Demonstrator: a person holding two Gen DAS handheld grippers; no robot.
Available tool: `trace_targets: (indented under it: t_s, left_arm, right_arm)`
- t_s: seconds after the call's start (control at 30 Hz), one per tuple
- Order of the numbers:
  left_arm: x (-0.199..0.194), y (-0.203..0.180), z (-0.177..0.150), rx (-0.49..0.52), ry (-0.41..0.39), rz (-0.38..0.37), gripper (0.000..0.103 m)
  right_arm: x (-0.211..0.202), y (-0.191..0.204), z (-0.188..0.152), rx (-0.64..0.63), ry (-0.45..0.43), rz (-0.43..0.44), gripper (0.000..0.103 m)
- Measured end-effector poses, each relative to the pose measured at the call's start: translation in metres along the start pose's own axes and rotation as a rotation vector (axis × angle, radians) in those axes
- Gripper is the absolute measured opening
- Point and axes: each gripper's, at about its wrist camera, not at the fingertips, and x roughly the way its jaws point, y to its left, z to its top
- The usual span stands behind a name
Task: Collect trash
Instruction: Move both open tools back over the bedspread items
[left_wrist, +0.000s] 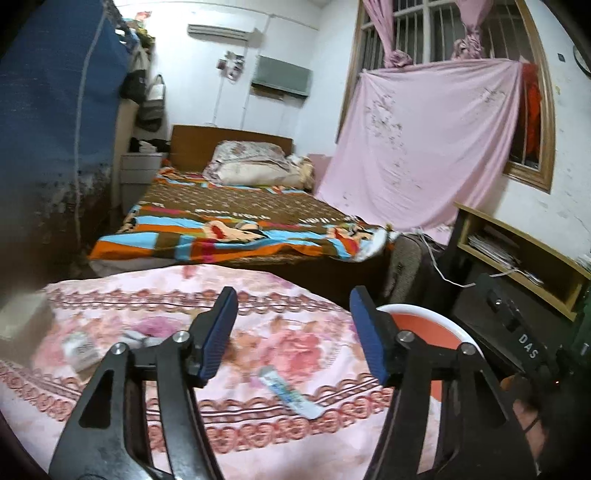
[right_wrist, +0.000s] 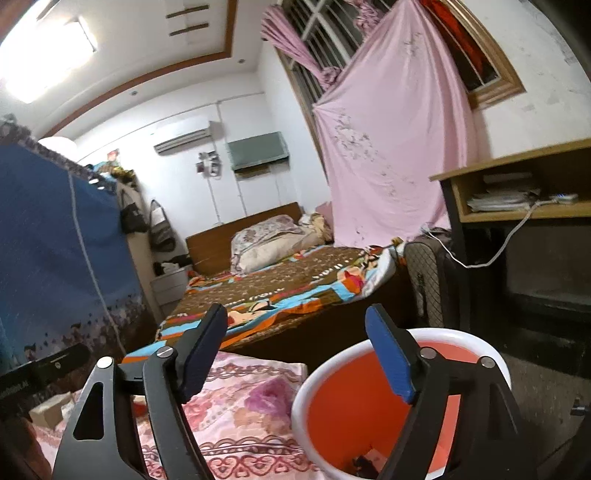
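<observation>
An orange bin with a white rim (right_wrist: 369, 406) stands on the floor beside a surface draped in pink floral cloth (left_wrist: 258, 302). Some dark scraps (right_wrist: 364, 461) lie at its bottom. My right gripper (right_wrist: 295, 314) hangs open over the near rim of the bin, with nothing between its fingers. My left gripper (left_wrist: 293, 306) is open above the cloth, also with nothing in it. On the cloth lie a flat white-and-blue tube wrapper (left_wrist: 288, 393), a white printed packet (left_wrist: 79, 349) and a crumpled pink-white wad (left_wrist: 159, 330). The bin's rim (left_wrist: 424, 310) shows behind the left gripper's right finger.
A bed with a striped colourful blanket (left_wrist: 229, 221) lies beyond the cloth. A pink sheet (left_wrist: 424, 147) hangs at the window. A wooden desk shelf (right_wrist: 517, 192) with a white cable stands on the right, a blue fabric wardrobe (right_wrist: 55, 240) on the left. A cardboard box (right_wrist: 48, 410) sits low left.
</observation>
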Motion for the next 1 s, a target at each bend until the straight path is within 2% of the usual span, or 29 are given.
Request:
trace_targets:
  t_s: [0.13, 0.27, 0.33, 0.37, 0.67, 1.0]
  left_arm:
    - [-0.013, 0.014, -0.004, -0.010, -0.035, 0.044, 0.063]
    - [-0.029, 0.031, -0.010, -0.029, -0.092, 0.083, 0.075]
    - [-0.034, 0.033, -0.011, -0.035, -0.111, 0.100, 0.091]
    - [-0.037, 0.036, -0.012, -0.038, -0.125, 0.115, 0.092]
    - [-0.054, 0.052, -0.022, 0.003, -0.147, 0.196, 0.092]
    - [-0.080, 0.068, -0.040, 0.063, -0.171, 0.246, 0.092]
  right_arm:
    - [-0.002, 0.010, -0.001, -0.035, -0.015, 0.033, 0.086]
    - [-0.007, 0.020, -0.003, -0.057, -0.034, 0.068, 0.100]
    - [-0.010, 0.026, -0.004, -0.073, -0.051, 0.086, 0.103]
    - [-0.012, 0.029, -0.005, -0.084, -0.057, 0.096, 0.103]
    - [-0.016, 0.057, -0.016, -0.158, -0.051, 0.180, 0.103]
    - [-0.025, 0.085, -0.027, -0.229, -0.059, 0.284, 0.103]
